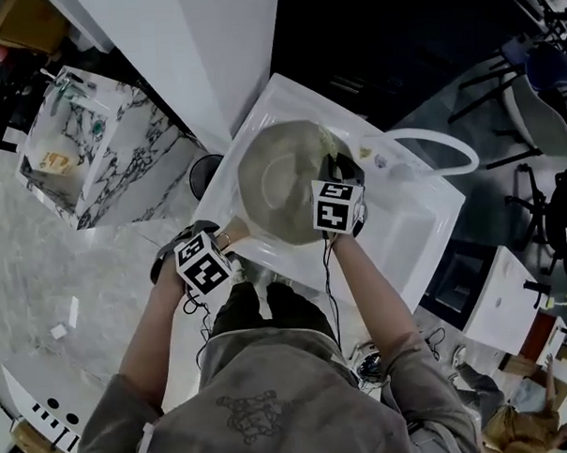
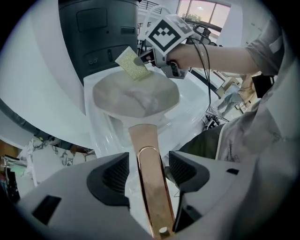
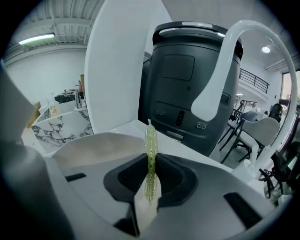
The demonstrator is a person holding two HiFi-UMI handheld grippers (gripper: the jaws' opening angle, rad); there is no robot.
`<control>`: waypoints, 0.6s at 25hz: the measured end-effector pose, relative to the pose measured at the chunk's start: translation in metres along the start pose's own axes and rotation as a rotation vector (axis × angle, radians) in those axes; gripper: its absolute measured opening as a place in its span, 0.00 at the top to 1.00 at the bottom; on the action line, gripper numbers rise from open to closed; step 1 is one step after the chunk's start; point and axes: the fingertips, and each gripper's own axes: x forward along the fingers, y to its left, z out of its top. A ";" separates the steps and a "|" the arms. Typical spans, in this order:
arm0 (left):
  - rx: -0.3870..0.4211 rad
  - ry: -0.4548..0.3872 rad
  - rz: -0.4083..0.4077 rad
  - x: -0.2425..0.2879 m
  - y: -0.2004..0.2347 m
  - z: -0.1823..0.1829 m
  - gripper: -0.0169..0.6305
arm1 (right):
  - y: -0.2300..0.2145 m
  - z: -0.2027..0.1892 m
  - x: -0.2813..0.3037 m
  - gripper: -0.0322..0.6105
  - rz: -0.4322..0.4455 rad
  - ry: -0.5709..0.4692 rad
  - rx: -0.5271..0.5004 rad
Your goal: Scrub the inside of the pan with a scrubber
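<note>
Pan (image 1: 280,182), pale grey inside, sits in a white sink (image 1: 406,234) set in a white surface. Its copper handle (image 2: 149,154) lies between the wide-open left tongs (image 2: 149,171), whose pads are clear of it on both sides. The right tongs (image 3: 150,176), clamped on a thin yellow-green scrubber (image 3: 150,145), hang over the pan's far rim. Black-and-white square markers (image 1: 337,207) cover each cube. A dark grey machine (image 3: 187,89) and a curved white faucet (image 3: 243,51) stand behind, with a marble-patterned cabinet (image 1: 93,154) to the left.

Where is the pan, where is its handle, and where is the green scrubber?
pan (image 1: 277,179): head view, middle of its inside.
handle (image 2: 149,173): left gripper view, middle of the copper strip.
scrubber (image 2: 132,64): left gripper view, its flat green face.
</note>
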 end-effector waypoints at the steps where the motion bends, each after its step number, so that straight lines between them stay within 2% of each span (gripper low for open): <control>1: -0.003 0.004 -0.002 0.001 0.001 -0.001 0.57 | -0.002 -0.003 0.005 0.84 -0.012 0.009 -0.001; 5: -0.008 0.033 -0.007 0.008 0.002 -0.008 0.57 | 0.001 -0.012 0.022 0.84 -0.036 0.038 -0.012; 9: -0.005 0.057 -0.018 0.013 0.003 -0.013 0.57 | 0.014 -0.022 0.040 0.84 -0.015 0.069 -0.022; 13: -0.027 0.028 -0.047 0.013 -0.002 -0.012 0.71 | 0.030 -0.021 0.049 0.84 0.009 0.057 -0.051; 15: -0.038 0.013 -0.053 0.013 -0.002 -0.012 0.71 | 0.039 -0.019 0.050 0.84 0.037 0.051 -0.061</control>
